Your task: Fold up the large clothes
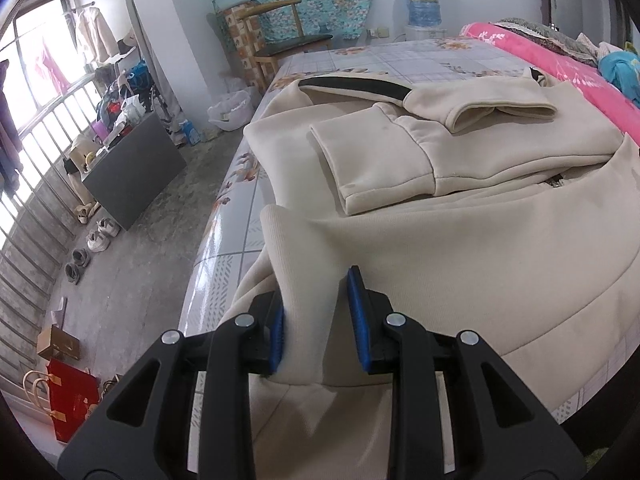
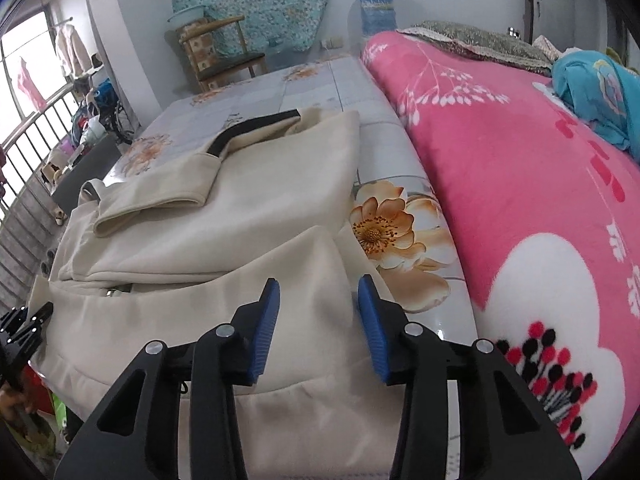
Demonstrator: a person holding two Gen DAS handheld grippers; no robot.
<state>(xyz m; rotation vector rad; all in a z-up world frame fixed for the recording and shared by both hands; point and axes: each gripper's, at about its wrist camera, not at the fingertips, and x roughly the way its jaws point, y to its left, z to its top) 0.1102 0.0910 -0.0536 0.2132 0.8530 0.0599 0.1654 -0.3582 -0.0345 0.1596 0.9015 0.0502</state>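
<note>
**Cream jacket half folded on the bed**

Nearest the left wrist camera, the left gripper [image 1: 318, 312] pinches a raised ribbed hem corner of the cream jacket [image 1: 460, 240] between its blue pads [image 1: 357, 318], near the bed's left edge. Nearest the right wrist camera, the right gripper [image 2: 318, 320] hangs over the jacket's [image 2: 224, 240] near right part; its jaws stand apart with cloth beneath them, and no pad visibly presses on it. The left gripper's [image 2: 24, 324] black frame shows at the left edge of that view.

Beyond the grippers, the jacket lies spread on the bed [image 1: 400, 60], on a flowered sheet. Both sleeves [image 1: 384, 168] are folded across its chest, one cuff over the other, and a black strip [image 1: 356, 86] shows at its far end. A pink blanket [image 2: 520, 184] lies just beside the jacket, along the right.

Farther back stand a wooden chair [image 1: 280, 36] and a water dispenser [image 1: 422, 8] against the wall. Shoes [image 1: 96, 236] line the floor left of the bed.
</note>
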